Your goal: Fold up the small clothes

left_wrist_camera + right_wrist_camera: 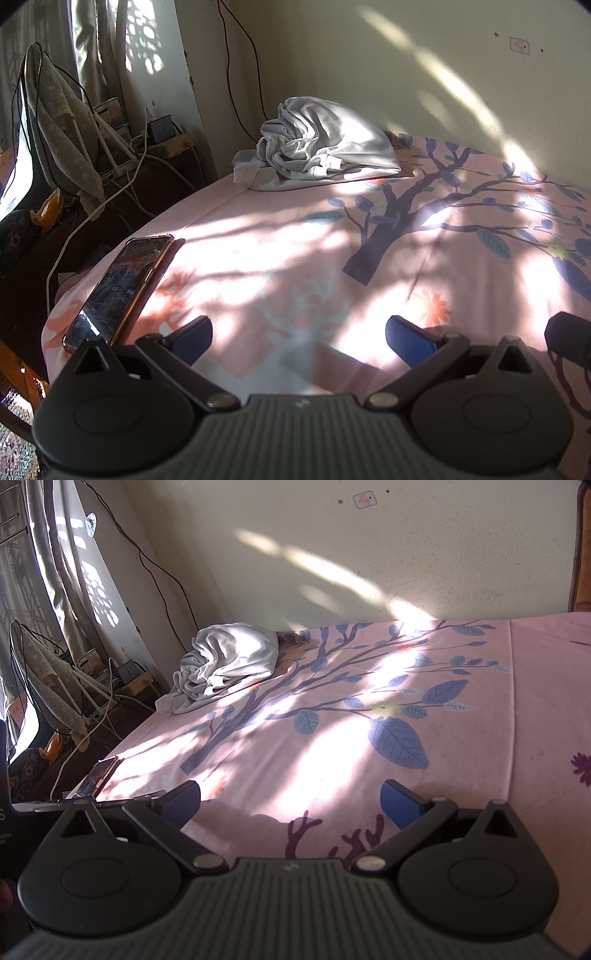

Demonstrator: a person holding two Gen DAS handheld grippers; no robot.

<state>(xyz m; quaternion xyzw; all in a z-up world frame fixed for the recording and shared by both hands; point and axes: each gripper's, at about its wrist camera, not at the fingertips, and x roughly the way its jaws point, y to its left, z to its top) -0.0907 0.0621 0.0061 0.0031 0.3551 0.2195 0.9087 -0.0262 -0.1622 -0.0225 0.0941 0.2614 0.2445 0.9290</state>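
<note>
Left wrist view: we find the left gripper [298, 341] spread wide with nothing between its blue fingers [194, 338], held over the pink bedsheet [258, 266]. The right gripper [291, 806] stands likewise, jaws wide apart and empty. The white garment [317, 146] lies crumpled in a heap well ahead of both tools, to the left of centre for the right one, near the far wall [406, 66] and close to the bed's left edge.

We judge folding not yet begun; the garment must first be fetched and spread flat.

Risks noted:
- A phone [118, 291] lies just ahead-left of the left gripper, at the mattress edge. A sweep in that direction could knock it off onto the cables [110, 199] and clutter below.
- The heap is bunched, with layers hidden. A pinch into its middle would likely take several layers at once and lift a knot, not an edge.
- Its near corner overhangs the bed's side; a careless tug could drag it off.
- Harsh sunlight patches wash out the sheet, so white hems may prove hard to read.
</note>
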